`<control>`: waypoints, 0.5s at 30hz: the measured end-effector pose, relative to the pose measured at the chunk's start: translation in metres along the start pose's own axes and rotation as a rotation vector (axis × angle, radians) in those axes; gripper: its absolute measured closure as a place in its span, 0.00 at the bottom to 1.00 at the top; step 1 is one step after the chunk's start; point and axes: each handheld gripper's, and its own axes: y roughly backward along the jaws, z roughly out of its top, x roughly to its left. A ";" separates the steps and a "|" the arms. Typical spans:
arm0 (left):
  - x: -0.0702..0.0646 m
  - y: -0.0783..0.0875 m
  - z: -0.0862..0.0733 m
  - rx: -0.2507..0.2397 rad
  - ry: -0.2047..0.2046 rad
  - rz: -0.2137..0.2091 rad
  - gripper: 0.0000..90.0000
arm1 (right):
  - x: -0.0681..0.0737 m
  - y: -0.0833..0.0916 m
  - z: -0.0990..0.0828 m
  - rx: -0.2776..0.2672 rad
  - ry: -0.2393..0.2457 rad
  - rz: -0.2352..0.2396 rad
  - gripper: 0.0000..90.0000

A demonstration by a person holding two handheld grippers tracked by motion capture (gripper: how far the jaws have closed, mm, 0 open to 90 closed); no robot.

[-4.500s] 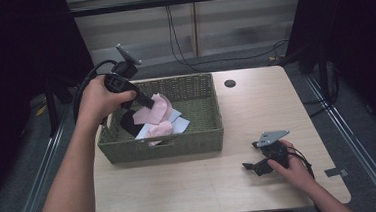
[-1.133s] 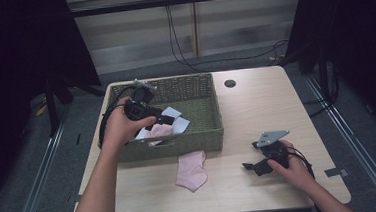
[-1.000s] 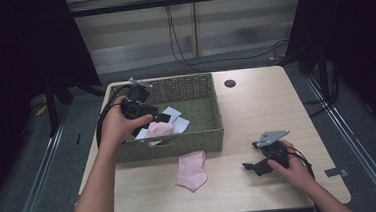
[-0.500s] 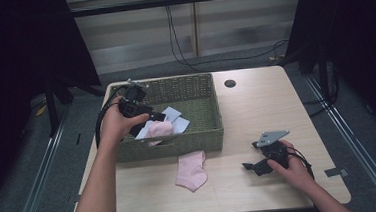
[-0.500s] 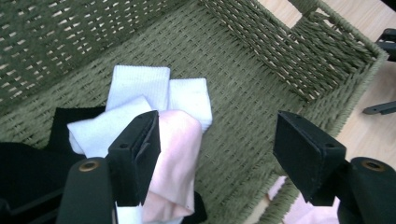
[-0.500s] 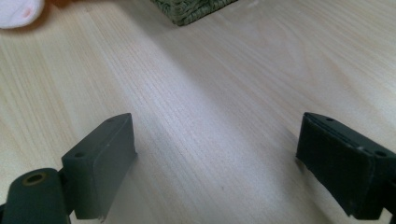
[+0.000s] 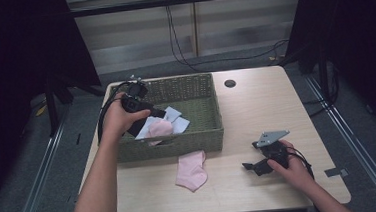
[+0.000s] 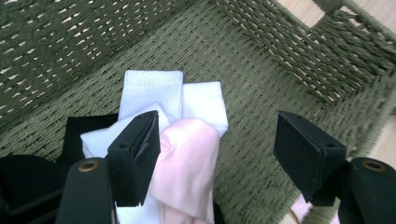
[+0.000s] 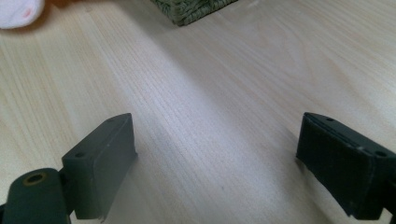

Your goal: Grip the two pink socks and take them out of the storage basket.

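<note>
One pink sock (image 7: 192,170) already lies on the surface (image 7: 256,111) just in front of the woven basket (image 7: 194,85), so the emptying looks begun but far from finished: a second pink sock (image 8: 187,172), two white socks (image 8: 152,91) and something black (image 8: 81,133) are left inside. The left tool (image 8: 210,154) hangs in the basket with its jaws spread, one jaw beside the pink sock, nothing pinched yet. The right tool (image 7: 260,163) rests on the bare wood well apart from the basket, jaws also spread. The left gripper view reveals how the socks overlap; the high view gives the overall layout.
</note>
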 end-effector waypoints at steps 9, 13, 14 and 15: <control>0.011 -0.013 0.001 0.005 0.040 0.009 0.35 | 0.000 0.000 0.000 0.000 0.002 0.000 0.12; 0.019 -0.024 -0.003 0.051 0.041 0.030 0.36 | 0.000 0.001 -0.001 0.001 0.003 0.000 0.12; 0.021 -0.027 -0.004 0.056 0.046 0.030 0.37 | 0.000 0.001 -0.001 0.001 0.003 -0.001 0.12; 0.022 -0.030 -0.005 0.068 0.044 0.027 0.37 | 0.000 0.001 -0.001 0.001 0.002 -0.002 0.12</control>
